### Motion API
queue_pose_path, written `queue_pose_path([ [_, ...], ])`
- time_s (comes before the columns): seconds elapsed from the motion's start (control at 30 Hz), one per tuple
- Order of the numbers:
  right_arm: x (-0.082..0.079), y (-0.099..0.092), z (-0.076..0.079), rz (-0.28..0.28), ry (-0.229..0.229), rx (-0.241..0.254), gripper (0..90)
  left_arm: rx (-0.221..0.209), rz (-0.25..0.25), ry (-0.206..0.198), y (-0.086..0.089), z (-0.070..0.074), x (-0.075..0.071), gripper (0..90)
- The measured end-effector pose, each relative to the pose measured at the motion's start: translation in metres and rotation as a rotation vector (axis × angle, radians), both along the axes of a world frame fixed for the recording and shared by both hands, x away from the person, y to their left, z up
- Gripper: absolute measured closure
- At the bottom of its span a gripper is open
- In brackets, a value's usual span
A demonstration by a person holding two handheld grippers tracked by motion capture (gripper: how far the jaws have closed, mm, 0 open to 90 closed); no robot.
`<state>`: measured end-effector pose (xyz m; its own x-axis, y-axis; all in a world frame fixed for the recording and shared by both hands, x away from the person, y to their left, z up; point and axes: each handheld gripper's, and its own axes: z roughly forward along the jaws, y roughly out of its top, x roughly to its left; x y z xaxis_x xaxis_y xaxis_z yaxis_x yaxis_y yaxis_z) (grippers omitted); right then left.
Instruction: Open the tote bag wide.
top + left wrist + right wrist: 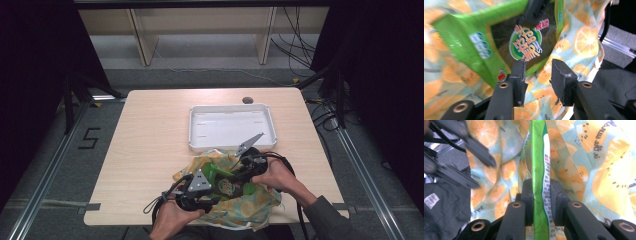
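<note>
High view shows a light wooden table with a shallow white rectangular plastic tray at its far middle, and just in front of the tray a crumpled cloth bag printed with orange slices at the near edge. A green snack packet with a round logo lies in the bag's mouth. Right gripper has its jaws clamped on the packet's edge, while the left gripper holds its jaws apart on nothing, just before the packet's face.

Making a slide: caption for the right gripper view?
Right gripper pinches green snack packet edge-on against orange-print cloth bag.
</note>
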<state>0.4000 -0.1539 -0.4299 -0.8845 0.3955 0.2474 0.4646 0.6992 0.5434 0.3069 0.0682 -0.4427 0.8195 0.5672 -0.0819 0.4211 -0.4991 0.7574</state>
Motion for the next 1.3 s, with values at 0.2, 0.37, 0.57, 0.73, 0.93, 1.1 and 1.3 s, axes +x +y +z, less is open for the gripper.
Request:
queue_pose_path([
  [0.2, 0.002, -0.002, 0.002, 0.033, -0.037, 0.0, 77.0, -0.025, 0.052, -0.047, 0.018, 0.027, 0.007, 58.7],
  [0.37, 0.0, -0.003, 0.004, 0.027, -0.039, -0.006, 77.0, 0.012, 0.117, -0.079, 0.034, 0.038, 0.014, 51.6],
  [0.57, -0.002, -0.005, 0.008, 0.043, -0.053, -0.009, 77.0, 0.056, 0.213, -0.109, 0.052, 0.039, 0.026, 46.5],
  [0.73, -0.002, -0.005, 0.008, 0.042, -0.06, 0.001, 77.0, 0.136, 0.187, -0.048, 0.054, 0.03, 0.045, 45.2],
  [0.93, -0.005, -0.004, 0.014, 0.064, -0.085, -0.006, 77.0, 0.132, 0.132, 0.007, 0.052, 0.006, 0.064, 83.5],
  [1.1, -0.007, -0.003, 0.02, 0.074, -0.112, 0.012, 77.0, 0.122, 0.154, 0.051, 0.053, -0.009, 0.082, 85.2],
  [1.3, -0.006, -0.005, 0.03, 0.073, -0.129, 0.06, 77.0, 0.107, 0.153, 0.082, 0.052, -0.012, 0.083, 72.4],
])
